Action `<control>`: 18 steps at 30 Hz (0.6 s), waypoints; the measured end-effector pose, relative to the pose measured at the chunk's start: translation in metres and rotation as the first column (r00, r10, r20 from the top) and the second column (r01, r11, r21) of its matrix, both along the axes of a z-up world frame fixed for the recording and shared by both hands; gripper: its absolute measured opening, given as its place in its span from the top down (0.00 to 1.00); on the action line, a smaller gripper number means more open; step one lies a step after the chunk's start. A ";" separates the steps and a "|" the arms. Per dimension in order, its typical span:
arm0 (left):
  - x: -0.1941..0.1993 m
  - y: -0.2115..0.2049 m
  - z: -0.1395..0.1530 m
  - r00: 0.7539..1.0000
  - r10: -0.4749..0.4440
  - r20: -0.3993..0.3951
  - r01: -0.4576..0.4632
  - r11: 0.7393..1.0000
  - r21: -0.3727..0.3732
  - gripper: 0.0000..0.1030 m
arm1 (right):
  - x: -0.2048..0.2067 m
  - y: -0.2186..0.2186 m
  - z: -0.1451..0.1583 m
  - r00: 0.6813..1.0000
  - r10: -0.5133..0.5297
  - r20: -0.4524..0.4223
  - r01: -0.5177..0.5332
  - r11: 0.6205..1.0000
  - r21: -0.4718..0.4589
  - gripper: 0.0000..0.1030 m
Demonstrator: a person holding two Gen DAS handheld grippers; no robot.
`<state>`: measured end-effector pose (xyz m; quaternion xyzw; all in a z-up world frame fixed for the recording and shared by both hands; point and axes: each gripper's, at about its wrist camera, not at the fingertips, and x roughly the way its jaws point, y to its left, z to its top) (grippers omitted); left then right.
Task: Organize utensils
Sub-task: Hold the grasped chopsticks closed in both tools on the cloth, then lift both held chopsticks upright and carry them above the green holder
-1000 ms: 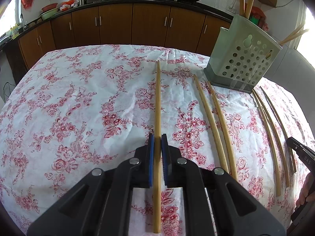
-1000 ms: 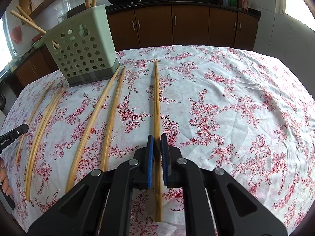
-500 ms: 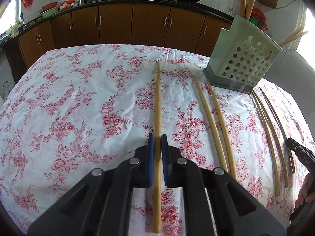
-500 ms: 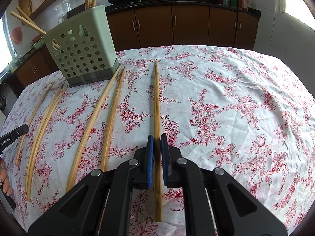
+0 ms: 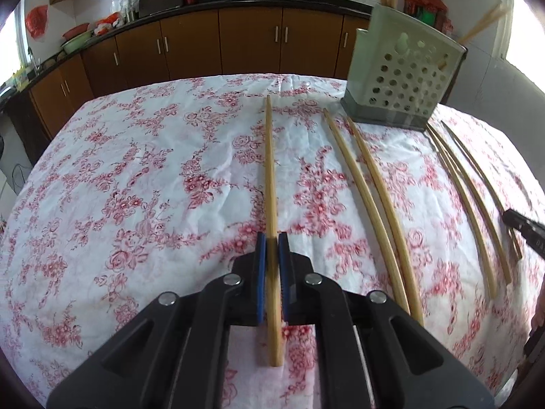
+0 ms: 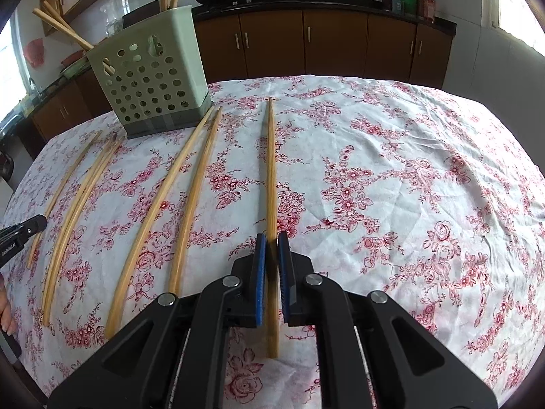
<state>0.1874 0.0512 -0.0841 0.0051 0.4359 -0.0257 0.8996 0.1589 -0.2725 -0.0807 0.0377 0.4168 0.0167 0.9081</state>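
Bench (image 5: pixel 102 204) under floral cloth: left half bare in left view, right half bare in right view (image 6: pixel 425 187); edges drop off to cabinets (image 5: pixel 248 44) behind. Holder (image 5: pixel 402 78) stands at far side, a few chopsticks upright in it. Chopsticks are long, pale bamboo. Left claw (image 5: pixel 272 266) clamped on one chopstick (image 5: pixel 270 170); it runs straight ahead past the pads. Right claw (image 6: pixel 272 266) clamped on another (image 6: pixel 270 170), same way. Loose ones (image 6: pixel 190 197) lie between the claws, in front of holder.
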 end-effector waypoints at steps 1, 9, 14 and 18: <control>-0.001 -0.001 0.000 1.000 -0.010 0.000 0.010 1.000 0.006 0.91 | 0.000 -0.001 0.001 1.000 -0.001 -0.001 0.001 1.000 -0.005 0.92; -0.013 0.009 0.050 0.993 -0.018 0.116 0.019 1.000 -0.012 0.92 | -0.013 -0.012 0.072 0.978 -0.033 0.206 0.032 0.999 0.011 0.92; -0.015 0.021 0.109 0.969 0.009 0.249 0.023 0.991 -0.129 0.92 | -0.017 -0.016 0.117 0.944 -0.042 0.328 0.025 0.998 0.057 0.92; -0.010 0.023 0.140 0.950 0.022 0.313 0.033 0.985 -0.169 0.92 | -0.015 -0.015 0.133 0.930 -0.036 0.367 0.010 0.997 0.075 0.92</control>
